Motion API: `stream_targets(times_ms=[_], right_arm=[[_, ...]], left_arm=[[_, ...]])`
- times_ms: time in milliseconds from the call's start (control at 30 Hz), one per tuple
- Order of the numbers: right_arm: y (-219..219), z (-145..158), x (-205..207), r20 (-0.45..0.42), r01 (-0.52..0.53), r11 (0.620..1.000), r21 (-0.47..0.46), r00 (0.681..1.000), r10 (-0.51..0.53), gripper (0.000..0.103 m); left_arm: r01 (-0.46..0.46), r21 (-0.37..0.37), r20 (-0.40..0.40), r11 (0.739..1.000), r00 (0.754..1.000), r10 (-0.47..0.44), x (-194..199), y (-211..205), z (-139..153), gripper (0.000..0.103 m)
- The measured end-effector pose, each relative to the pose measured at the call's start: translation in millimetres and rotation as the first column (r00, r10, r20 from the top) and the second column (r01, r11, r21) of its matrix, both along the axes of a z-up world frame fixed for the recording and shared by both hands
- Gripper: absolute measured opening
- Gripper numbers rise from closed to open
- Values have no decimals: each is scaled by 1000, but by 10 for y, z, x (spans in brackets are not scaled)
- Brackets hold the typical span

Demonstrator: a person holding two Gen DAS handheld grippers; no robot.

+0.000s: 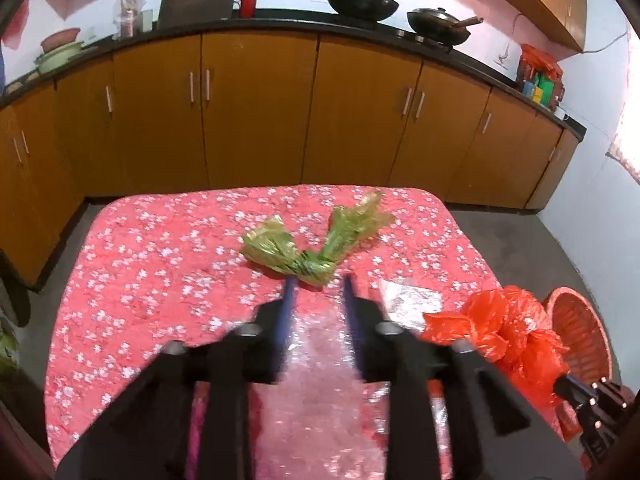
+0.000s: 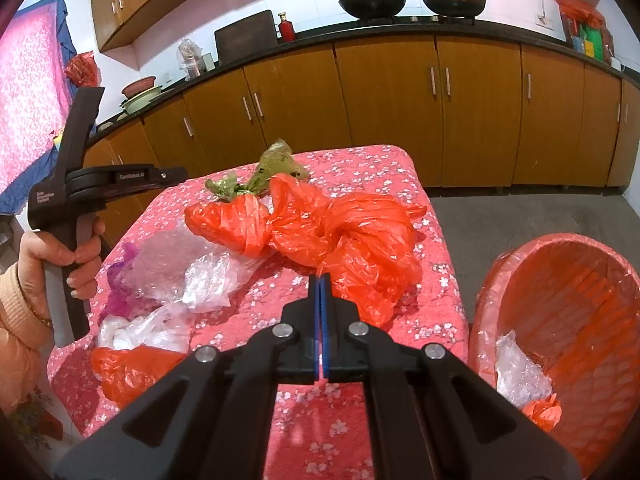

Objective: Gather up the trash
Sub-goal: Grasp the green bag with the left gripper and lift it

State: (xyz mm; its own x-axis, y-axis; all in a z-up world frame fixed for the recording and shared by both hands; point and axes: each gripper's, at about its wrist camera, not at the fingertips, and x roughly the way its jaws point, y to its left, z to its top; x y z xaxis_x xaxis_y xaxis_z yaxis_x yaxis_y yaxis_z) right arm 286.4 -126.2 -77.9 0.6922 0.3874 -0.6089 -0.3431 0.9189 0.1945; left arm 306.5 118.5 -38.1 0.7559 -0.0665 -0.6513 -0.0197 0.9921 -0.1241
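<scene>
Green bag just beyond parted left gripper

Beyond the tongs, brown wooden cabinets run under a black countertop bearing two dark metal woks and a red bottle.

Bare cloth on far half of table, open for passage around green bag. Near left corner crowded: clear plastic wraps, small orange bag. Large orange bag heaped mid-table, blocking straight path across to green bag. Basket beside right edge, mouth wide open, mostly unfilled. Grey floor beyond, clear.
</scene>
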Motion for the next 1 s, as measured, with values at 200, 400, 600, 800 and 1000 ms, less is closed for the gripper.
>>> stream_targets(times_ms=[200, 400, 600, 800, 1000], right_arm=[[-27, -11, 10, 1, 5, 1000, 9, 1000, -5, 2], [-19, -26, 22, 1, 4, 1000, 17, 1000, -4, 2], [-53, -34, 52, 3, 10, 1000, 27, 1000, -10, 2], [-48, -54, 45, 8, 0, 1000, 13, 1000, 0, 2], [-14, -63, 24, 8, -11, 1000, 13, 1000, 10, 3]], left_arm=[[-21, 17, -5, 1000, 1000, 21, 45, 137, 27, 39], [-31, 51, -29, 998, 999, 32, 325, 142, -8, 50], [-61, 69, -93, 996, 993, 67, 658, 149, -279, 50], [-74, 75, -187, 994, 978, 87, 950, 171, -553, 50], [-79, 47, -228, 996, 970, 88, 1032, 200, -663, 27]])
